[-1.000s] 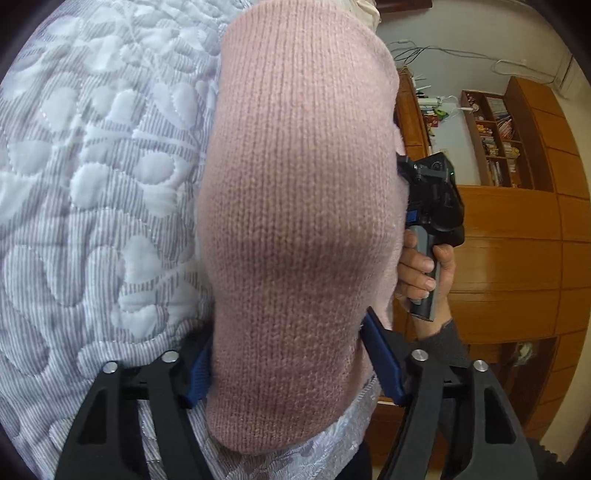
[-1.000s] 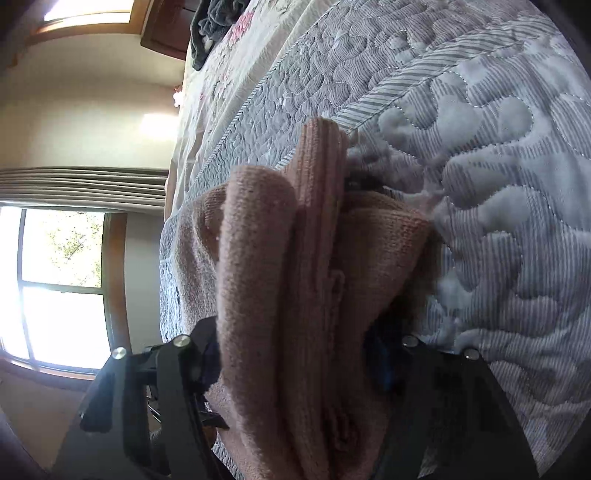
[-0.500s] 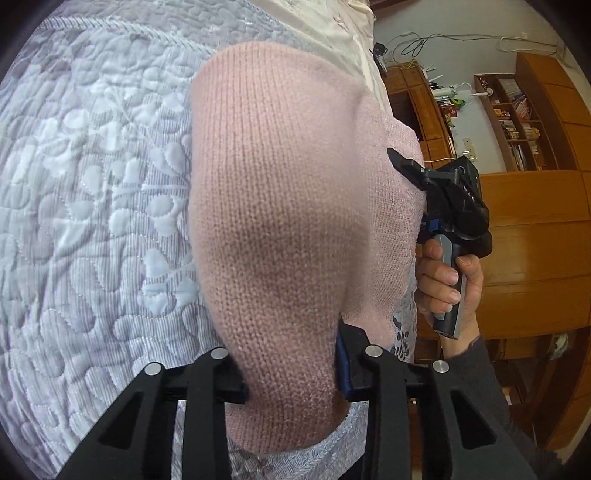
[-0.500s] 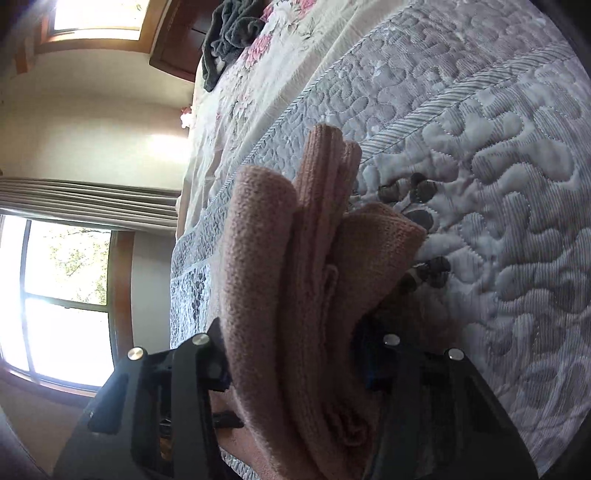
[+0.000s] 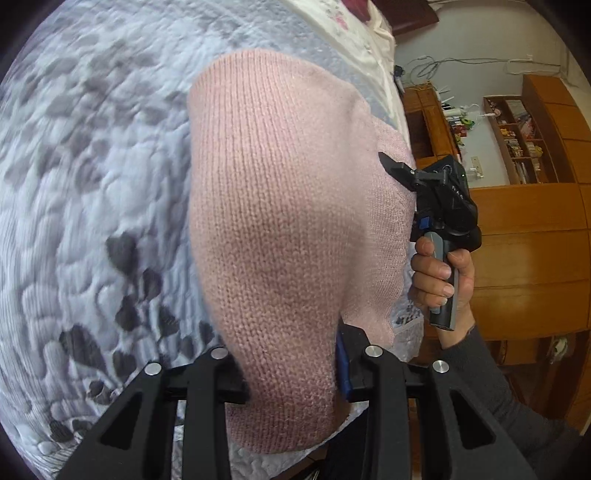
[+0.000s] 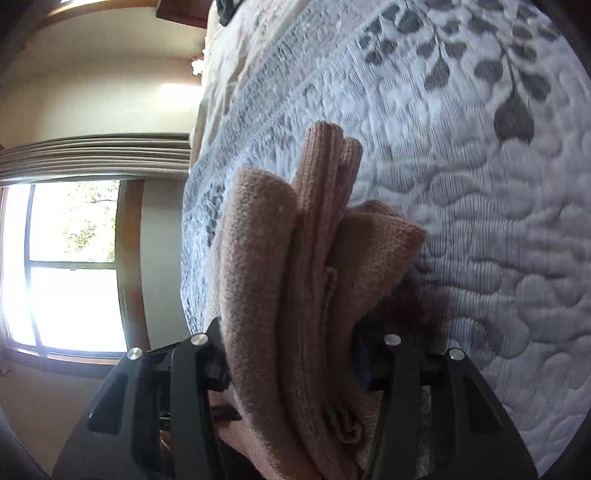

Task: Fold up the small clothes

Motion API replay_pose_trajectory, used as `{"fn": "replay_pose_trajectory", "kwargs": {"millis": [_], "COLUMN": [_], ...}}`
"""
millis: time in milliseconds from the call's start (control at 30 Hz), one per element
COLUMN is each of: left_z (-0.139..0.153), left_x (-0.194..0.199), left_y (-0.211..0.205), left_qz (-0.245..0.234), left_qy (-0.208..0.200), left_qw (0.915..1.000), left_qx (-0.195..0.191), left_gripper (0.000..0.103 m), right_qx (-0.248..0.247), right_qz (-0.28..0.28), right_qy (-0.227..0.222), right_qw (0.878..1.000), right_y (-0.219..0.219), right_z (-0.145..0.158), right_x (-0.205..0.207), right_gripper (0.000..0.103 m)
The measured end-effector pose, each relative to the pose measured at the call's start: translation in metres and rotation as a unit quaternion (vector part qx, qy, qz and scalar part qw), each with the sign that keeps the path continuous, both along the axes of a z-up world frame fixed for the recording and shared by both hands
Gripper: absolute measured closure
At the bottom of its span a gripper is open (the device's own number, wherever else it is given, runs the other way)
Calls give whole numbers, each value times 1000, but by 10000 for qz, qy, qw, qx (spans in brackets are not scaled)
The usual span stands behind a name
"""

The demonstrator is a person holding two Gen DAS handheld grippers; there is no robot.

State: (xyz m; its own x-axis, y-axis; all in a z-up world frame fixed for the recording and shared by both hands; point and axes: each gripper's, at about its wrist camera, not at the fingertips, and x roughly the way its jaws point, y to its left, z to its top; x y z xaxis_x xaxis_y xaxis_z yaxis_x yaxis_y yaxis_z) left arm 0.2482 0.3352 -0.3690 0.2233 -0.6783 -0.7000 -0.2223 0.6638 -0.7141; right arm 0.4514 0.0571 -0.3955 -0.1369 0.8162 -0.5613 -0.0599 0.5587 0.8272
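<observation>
Right now both grippers, left [image 5: 291,373] & right [image 6: 291,354], clamp the bunched pink knit garment [image 5: 280,221] above the grey quilted bedspread [image 5: 92,184]; thick layers could slip, undoing the fold.

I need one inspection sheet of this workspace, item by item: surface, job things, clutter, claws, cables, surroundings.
Surface: quilted bedspread, grey leaf pattern.
Job's things: pink knitted garment, folded in layers, held up over the bedspread.
Clutter: dark cloth at the bed's far end.
Claws: left claw shut on the garment; right claw shut on its bunched layers; a hand holds the right handle.
Cables: wires along the wall.
Surroundings: wooden cabinets, bookshelf, window.
</observation>
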Motion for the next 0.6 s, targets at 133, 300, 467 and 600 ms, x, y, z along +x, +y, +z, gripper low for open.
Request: {"fn": "replay_pose_trajectory", "kwargs": {"millis": [133, 300, 467, 600], "left_z": [-14, 53, 59, 31], "left_x": [-9, -36, -41, -27], "left_y": [8, 22, -2, -22], "left_qz": [428, 822, 455, 311], "left_qy": [166, -643, -1164, -871], "left_qw": [9989, 9897, 9922, 9955], "left_qx": [-59, 982, -3, -197], "left_gripper": [48, 36, 36, 38], "right_qx": [-487, -897, -1477, -1557], "right_qz": [-164, -395, 46, 4], "right_qy": [154, -995, -1387, -1402], "right_qw": [9986, 9902, 9792, 9778], "right_y": [-5, -36, -15, -8], "right_z": [-6, 65, 65, 56], "right_x": [-7, -24, -59, -62], "right_gripper": [34, 29, 55, 88]}}
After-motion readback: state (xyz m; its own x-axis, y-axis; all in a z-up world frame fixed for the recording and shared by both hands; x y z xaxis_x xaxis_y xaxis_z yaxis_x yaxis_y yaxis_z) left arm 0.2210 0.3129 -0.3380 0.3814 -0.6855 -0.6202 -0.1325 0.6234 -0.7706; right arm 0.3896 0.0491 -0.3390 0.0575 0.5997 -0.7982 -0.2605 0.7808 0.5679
